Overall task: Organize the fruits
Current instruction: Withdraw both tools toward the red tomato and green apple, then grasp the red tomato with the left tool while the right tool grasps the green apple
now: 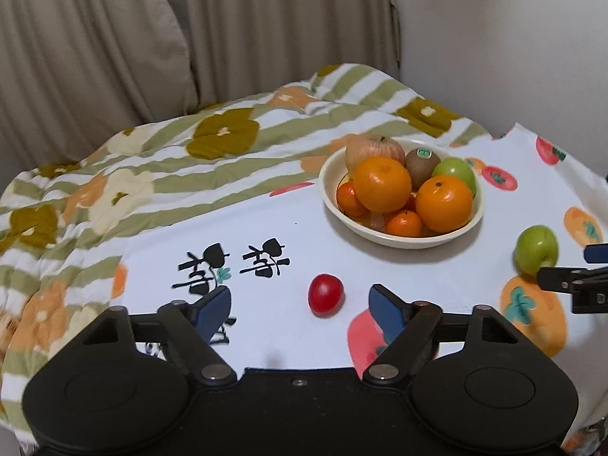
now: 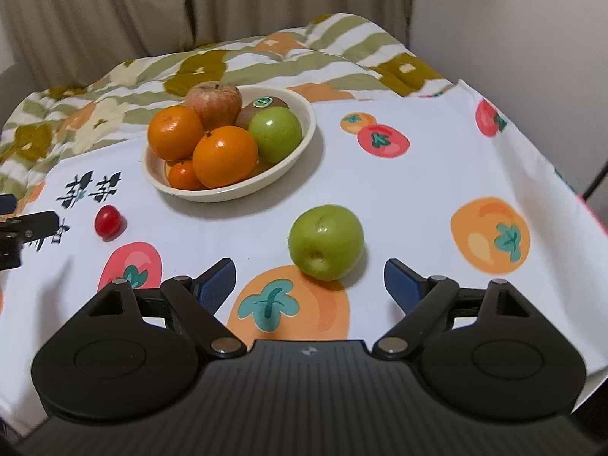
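Note:
A cream bowl [image 1: 402, 241] [image 2: 300, 116] holds oranges, small tangerines, a kiwi, a green apple and a brownish apple. A small red tomato [image 1: 325, 293] [image 2: 109, 220] lies on the cloth just ahead of my left gripper [image 1: 302, 304], which is open and empty. A loose green apple [image 2: 326, 241] [image 1: 536, 249] lies just ahead of my right gripper [image 2: 309, 285], which is open and empty, its blue pads [image 2: 218, 283] wide apart. The right gripper's tip shows at the right edge of the left wrist view, beside the apple.
A white cloth [image 1: 266, 228] printed with persimmons and black characters covers the table. A striped floral quilt [image 1: 133, 174] lies bunched behind and to the left. Beige curtains [image 1: 228, 19] and a white wall stand behind.

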Demonstrator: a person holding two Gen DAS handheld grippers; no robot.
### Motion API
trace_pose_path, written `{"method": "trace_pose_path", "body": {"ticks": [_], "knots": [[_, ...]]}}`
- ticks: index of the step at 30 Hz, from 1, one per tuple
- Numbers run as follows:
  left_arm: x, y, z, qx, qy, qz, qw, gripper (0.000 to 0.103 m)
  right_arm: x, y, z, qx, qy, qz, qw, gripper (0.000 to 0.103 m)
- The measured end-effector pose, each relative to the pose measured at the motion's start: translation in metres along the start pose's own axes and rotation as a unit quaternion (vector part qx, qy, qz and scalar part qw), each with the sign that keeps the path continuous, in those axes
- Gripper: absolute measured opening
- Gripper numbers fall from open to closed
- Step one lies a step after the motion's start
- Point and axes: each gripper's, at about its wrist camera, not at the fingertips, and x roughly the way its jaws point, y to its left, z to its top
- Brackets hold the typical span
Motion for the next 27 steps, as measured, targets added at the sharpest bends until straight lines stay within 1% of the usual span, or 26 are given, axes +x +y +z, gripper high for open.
{"method": "trace_pose_path", "body": {"ticks": [3, 4, 5, 6, 7, 13, 23, 25, 26, 27], "knots": [[0.02, 0.003, 0.0, 0.018, 0.005, -0.022, 0.9996, 0.076, 0.005, 0.005, -0.006, 0.012, 0.0, -0.017, 1.0, 0.098], [0.026, 0.003, 0.0, 0.026, 0.009, -0.027, 0.9993, 0.074, 0.007, 0.006, -0.008, 0.014, 0.002, -0.021, 1.0, 0.098], [0.031, 0.002, 0.0, 0.032, 0.012, -0.031, 0.9989, 0.069, 0.009, 0.007, -0.009, 0.017, 0.002, -0.025, 1.0, 0.098], [0.036, 0.002, -0.001, 0.036, 0.015, -0.036, 0.9986, 0.067, 0.01, 0.008, -0.011, 0.02, 0.002, -0.028, 0.999, 0.098], [0.041, 0.002, -0.002, 0.039, 0.017, -0.042, 0.9982, 0.066, 0.012, 0.008, -0.012, 0.022, 0.001, -0.032, 0.999, 0.098], [0.059, 0.003, -0.004, 0.04, 0.026, -0.065, 0.9968, 0.06, 0.02, 0.009, -0.011, 0.035, -0.004, -0.046, 0.998, 0.098], [0.08, 0.002, -0.006, 0.037, 0.047, -0.079, 0.9951, 0.047, 0.033, 0.012, -0.004, 0.027, -0.007, -0.06, 0.998, 0.093], [0.081, 0.003, -0.007, 0.035, 0.048, -0.082, 0.9948, 0.043, 0.035, 0.012, -0.002, 0.029, -0.008, -0.06, 0.998, 0.092], [0.081, 0.003, -0.007, 0.033, 0.048, -0.085, 0.9947, 0.04, 0.036, 0.012, -0.002, 0.028, -0.008, -0.061, 0.998, 0.092], [0.081, 0.004, -0.007, 0.032, 0.048, -0.087, 0.9946, 0.034, 0.036, 0.012, -0.001, 0.028, -0.008, -0.062, 0.998, 0.091]]}}
